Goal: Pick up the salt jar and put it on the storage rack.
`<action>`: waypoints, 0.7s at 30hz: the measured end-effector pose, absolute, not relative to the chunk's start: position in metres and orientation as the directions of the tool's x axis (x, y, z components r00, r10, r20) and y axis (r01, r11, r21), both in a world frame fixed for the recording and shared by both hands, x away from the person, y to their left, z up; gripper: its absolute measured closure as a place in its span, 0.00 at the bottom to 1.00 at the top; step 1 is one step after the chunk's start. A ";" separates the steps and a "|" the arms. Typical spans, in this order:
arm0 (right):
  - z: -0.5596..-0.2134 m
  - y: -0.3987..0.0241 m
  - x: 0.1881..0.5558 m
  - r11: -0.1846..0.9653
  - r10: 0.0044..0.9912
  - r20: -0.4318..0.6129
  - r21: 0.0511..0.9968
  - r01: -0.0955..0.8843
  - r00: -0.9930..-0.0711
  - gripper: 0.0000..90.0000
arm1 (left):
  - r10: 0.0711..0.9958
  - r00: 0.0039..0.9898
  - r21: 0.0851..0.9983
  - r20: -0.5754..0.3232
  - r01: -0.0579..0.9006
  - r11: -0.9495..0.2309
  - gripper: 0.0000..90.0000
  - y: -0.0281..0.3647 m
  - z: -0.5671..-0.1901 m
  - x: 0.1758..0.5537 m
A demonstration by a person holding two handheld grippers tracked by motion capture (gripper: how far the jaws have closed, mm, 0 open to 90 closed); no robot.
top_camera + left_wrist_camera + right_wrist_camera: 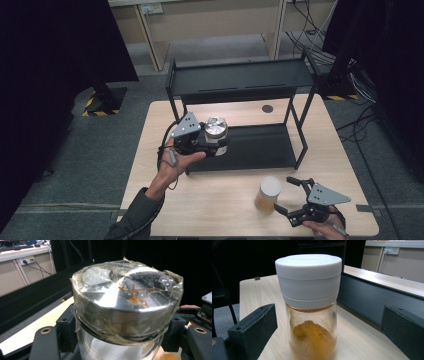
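Left gripper (216,145): clamped on silver-lidded jar (217,129), raised over shelf rack (260,145), jaws pressed against glass below lid. Right gripper (286,195): jaws spread wide, white-capped spice jar (268,193) upright between them, untouched, on table (210,210).

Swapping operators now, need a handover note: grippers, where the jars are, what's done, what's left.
Left gripper: shut on the metal-lidded jar, held up in front of the black rack, above the lower shelf.
Right gripper: open, jaws either side of the white-lidded spice jar, not touching it.
Spice jar stands upright on the table.
Done: first jar picked up.
Left, probably: set it on the rack, then grip the spice jar.
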State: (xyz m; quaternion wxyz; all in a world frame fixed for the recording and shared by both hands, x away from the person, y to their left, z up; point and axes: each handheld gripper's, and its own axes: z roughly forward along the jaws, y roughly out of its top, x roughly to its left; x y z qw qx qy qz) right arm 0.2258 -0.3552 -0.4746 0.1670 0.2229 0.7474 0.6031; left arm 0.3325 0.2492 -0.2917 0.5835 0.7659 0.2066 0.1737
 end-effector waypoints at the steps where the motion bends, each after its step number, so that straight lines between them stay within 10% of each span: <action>1: -0.475 -0.355 0.226 0.173 0.534 0.018 0.976 0.130 -0.845 0.01 | 0.521 0.853 0.966 0.026 0.113 -0.233 0.34 0.249 -0.288 0.333; 21: -0.475 -0.356 0.226 0.173 0.535 0.019 0.976 0.131 -0.845 0.01 | 0.522 0.852 0.968 0.022 0.113 -0.225 0.34 0.242 -0.221 0.353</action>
